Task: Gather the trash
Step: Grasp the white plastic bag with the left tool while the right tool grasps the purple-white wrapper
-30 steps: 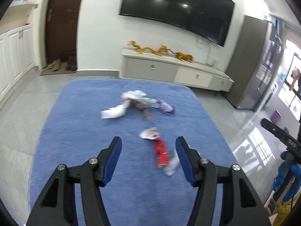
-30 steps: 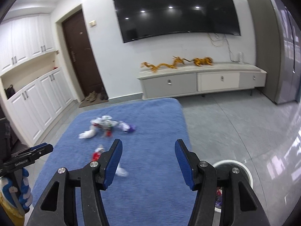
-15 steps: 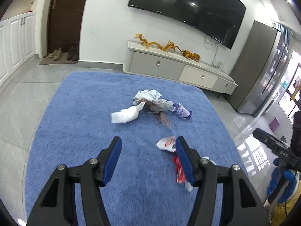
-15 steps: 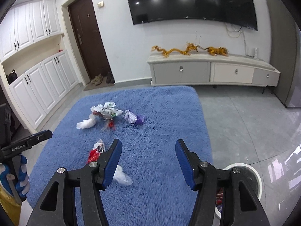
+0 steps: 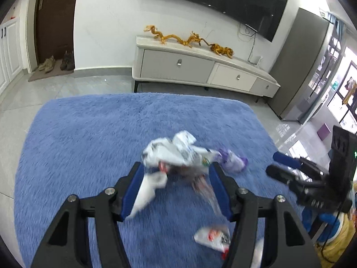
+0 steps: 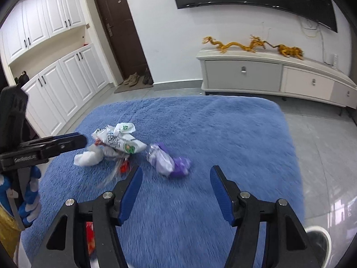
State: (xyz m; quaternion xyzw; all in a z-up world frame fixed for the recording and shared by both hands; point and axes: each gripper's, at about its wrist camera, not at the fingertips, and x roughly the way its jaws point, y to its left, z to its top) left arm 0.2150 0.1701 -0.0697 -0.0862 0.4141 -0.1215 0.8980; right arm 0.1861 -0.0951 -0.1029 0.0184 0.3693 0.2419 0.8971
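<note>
Now, through the left wrist view, the left hand-held gripper (image 5: 176, 185) hangs over a blue rug (image 5: 89, 138), jaws apart and opening, framing a crumpled white wrapper pile (image 5: 174, 151) without touching it. Through the right wrist view, the right hand-held gripper (image 6: 176, 189) is likewise apart and opening, empty, with a purple wrapper (image 6: 169, 163) on the rug just ahead.

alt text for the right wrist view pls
The right gripper, jaws opening and empty, hovers over a blue rug near a purple wrapper; crumpled white wrappers lie farther left by the left gripper.
</note>
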